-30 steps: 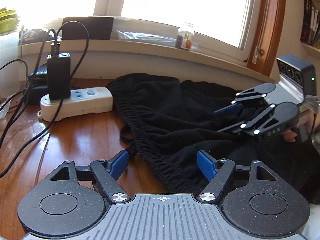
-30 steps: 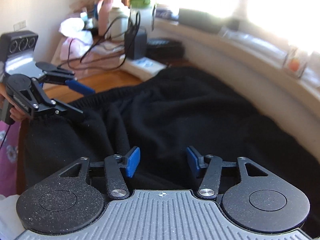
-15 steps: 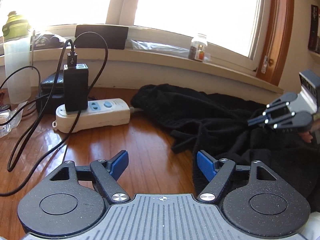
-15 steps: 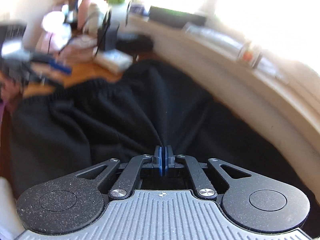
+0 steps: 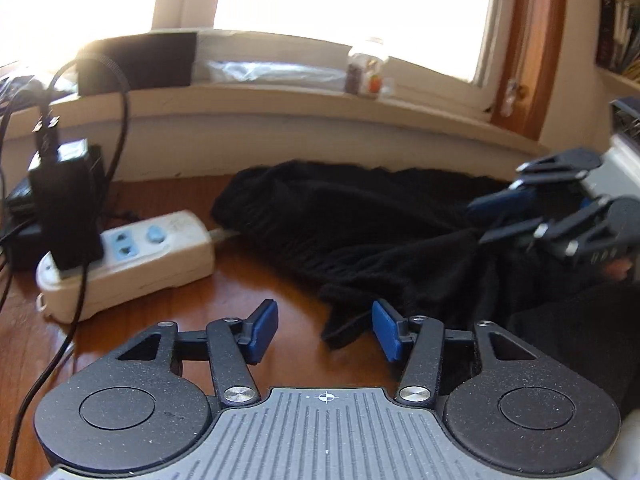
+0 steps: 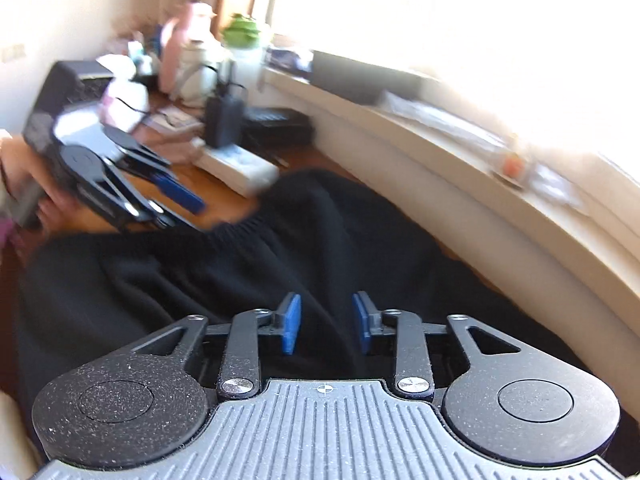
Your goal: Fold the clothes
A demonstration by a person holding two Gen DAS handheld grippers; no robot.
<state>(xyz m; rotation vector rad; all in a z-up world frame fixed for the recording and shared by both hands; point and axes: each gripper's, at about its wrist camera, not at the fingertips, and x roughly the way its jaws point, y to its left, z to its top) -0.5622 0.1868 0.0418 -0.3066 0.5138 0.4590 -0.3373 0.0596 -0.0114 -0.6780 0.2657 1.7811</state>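
In your left wrist view, a white power strip [image 5: 128, 260] with a black charger [image 5: 66, 216] plugged in sits at the left on the wooden surface [image 5: 260, 280]. Your left tongs [image 5: 325, 330] at lower centre are closing, nothing between the blue pads, only bare wood and a loose edge of cloth beyond them. The black garment [image 5: 380, 232] lies crumpled from centre to right, below the windowsill [image 5: 280, 100]. At the right edge, your right tongs [image 5: 486, 220] hover over the cloth, opening; in the right wrist view their pads [image 6: 290, 324] stand apart above the black fabric without pinching it.
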